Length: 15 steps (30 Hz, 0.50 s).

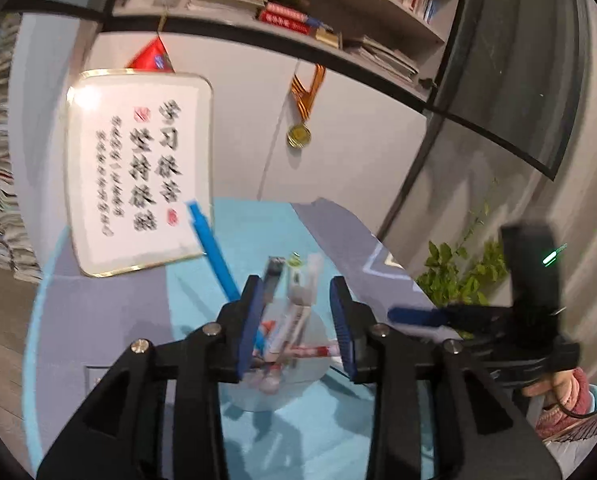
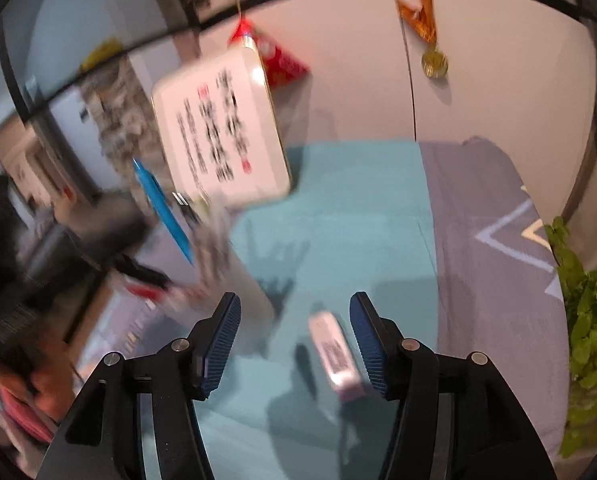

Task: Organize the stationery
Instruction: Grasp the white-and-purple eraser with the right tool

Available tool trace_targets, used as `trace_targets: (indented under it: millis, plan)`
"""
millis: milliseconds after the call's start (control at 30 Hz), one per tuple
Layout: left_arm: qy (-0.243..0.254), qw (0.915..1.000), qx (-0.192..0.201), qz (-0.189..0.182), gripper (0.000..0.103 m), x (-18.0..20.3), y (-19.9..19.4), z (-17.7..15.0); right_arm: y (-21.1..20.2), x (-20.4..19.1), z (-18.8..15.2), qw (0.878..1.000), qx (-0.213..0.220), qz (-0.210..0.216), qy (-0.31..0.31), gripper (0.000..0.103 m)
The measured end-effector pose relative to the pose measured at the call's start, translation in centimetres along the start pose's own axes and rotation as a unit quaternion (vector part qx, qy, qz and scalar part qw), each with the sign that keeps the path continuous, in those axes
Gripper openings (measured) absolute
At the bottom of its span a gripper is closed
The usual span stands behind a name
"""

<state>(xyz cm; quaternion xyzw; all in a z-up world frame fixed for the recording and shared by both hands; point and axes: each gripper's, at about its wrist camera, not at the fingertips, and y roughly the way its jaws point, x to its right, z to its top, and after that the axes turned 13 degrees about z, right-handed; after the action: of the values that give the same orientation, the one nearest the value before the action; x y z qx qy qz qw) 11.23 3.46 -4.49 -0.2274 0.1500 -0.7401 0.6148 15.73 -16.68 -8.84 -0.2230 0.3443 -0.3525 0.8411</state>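
Note:
In the left wrist view my left gripper point(image 1: 298, 320) is shut on a clear pen cup point(image 1: 298, 376), its pads against the cup's sides. The cup holds a blue pen point(image 1: 210, 240), a white correction pen point(image 1: 298, 312) and other stationery. The right gripper point(image 1: 414, 316) shows at the right of that view. In the right wrist view my right gripper point(image 2: 294, 340) is open and empty above the teal mat point(image 2: 358, 208). A white eraser point(image 2: 334, 354) lies on the mat just inside its right finger. The cup point(image 2: 218, 256) with the blue pen point(image 2: 162, 208) is blurred at the left.
A framed calligraphy sign point(image 1: 138, 168) leans against the white cabinet point(image 1: 358, 140) at the back. A gold medal point(image 1: 298, 134) hangs on the cabinet. A green plant point(image 2: 586, 312) stands at the right edge. Shelves with books point(image 1: 298, 20) run above.

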Motion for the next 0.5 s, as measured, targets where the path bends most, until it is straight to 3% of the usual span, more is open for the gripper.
trace_targets:
  millis: [100, 333, 367, 467, 500]
  plan:
    - [-0.009, 0.9999, 0.008, 0.010, 0.032, -0.9, -1.0, -0.1, 2.5, 0.7, -0.7, 0.998, -0.058, -0.023, -0.013, 0.057]
    - [-0.012, 0.9992, 0.000, 0.039, 0.032, -2.3, -2.0, -1.5, 7.2, 0.8, -0.8, 0.987, -0.145, -0.046, -0.053, 0.057]
    - [-0.013, 0.9991, -0.003, 0.041, 0.032, -2.6, -2.1, -1.7, 7.7, 0.9, -0.6, 0.985, -0.152, -0.051, -0.055, 0.053]
    - [-0.018, 0.9985, -0.010, 0.051, 0.032, -3.2, -2.0, -2.4, 9.2, 0.9, -0.1, 0.980, -0.171, -0.075, -0.066, 0.027]
    - [-0.019, 0.9983, -0.013, 0.053, 0.032, -3.4, -2.0, -2.6, 9.5, 0.7, 0.0, 0.978, -0.175, -0.085, -0.070, 0.026]
